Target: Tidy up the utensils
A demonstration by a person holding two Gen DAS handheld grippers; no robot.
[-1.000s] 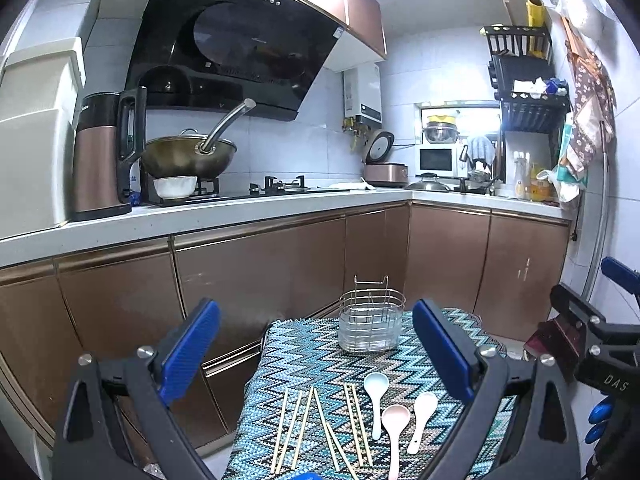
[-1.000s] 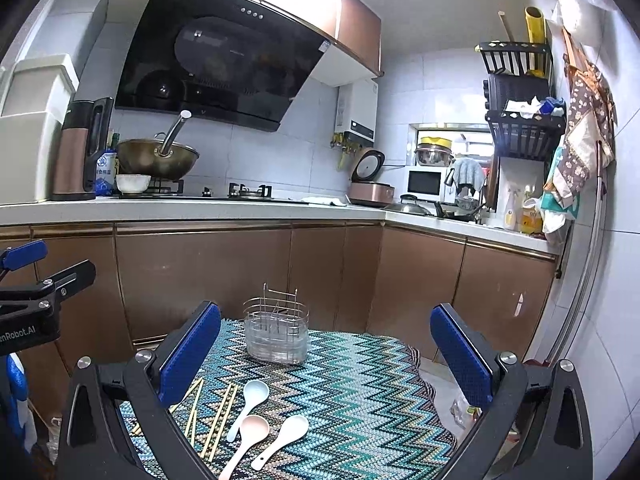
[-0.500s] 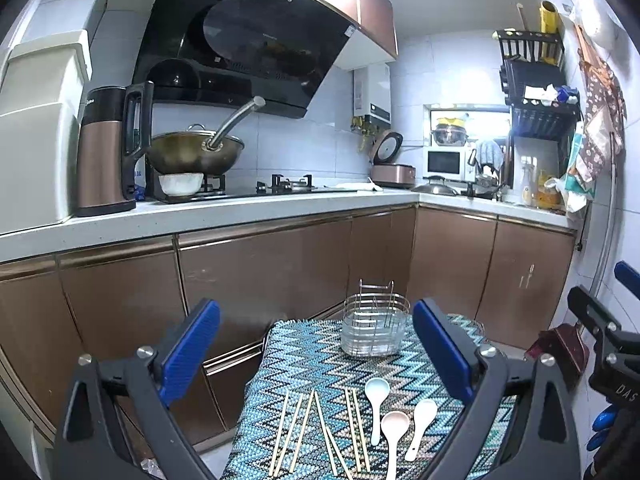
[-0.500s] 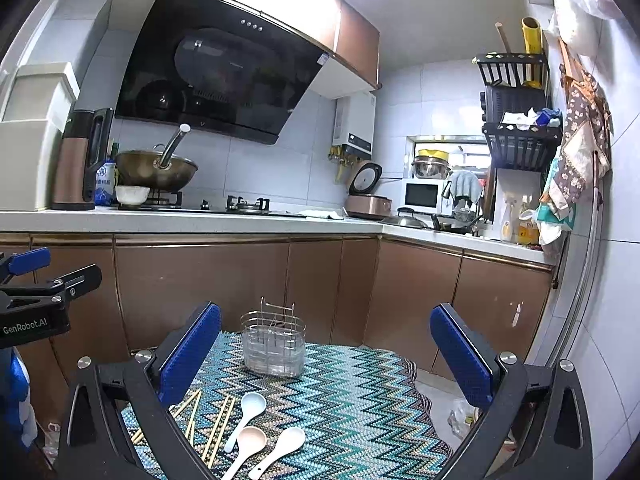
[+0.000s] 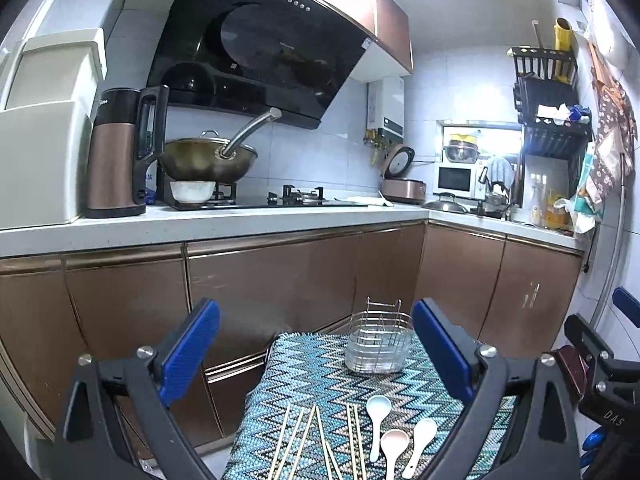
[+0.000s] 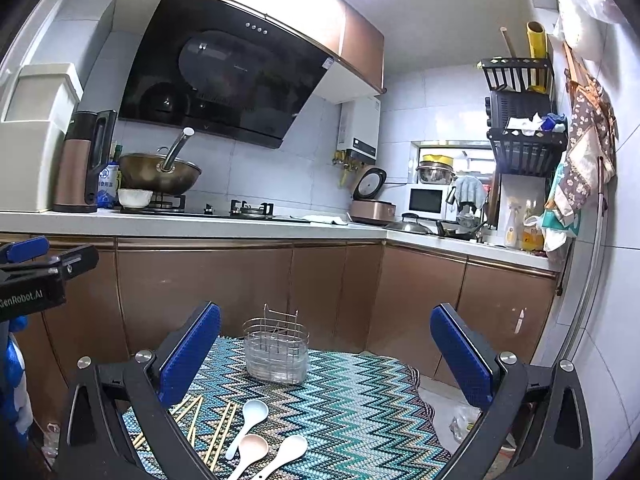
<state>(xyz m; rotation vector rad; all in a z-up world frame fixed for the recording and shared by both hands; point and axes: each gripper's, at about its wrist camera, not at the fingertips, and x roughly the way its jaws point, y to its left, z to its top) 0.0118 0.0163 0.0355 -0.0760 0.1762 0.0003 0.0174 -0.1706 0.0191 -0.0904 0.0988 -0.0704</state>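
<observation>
Evidently nothing is sorted: chopsticks [image 5: 316,440] and spoons [image 5: 394,436] lie at 6 o'clock of the empty caddy [image 5: 378,342]; left claw [image 5: 316,354] and right claw [image 6: 326,356] are held spread, empty.

Right tongs [image 6: 326,350] agape above spoons [image 6: 250,446]; wire caddy [image 6: 276,356] beyond

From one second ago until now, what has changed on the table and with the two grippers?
Both views have tilted up a little: the table items now sit lower in each picture and more ceiling shows. Nothing was grasped or released. The left gripper and right gripper keep their jaws wide open and empty. The chopsticks, three spoons and wire utensil holder lie where they were on the zigzag cloth.
</observation>
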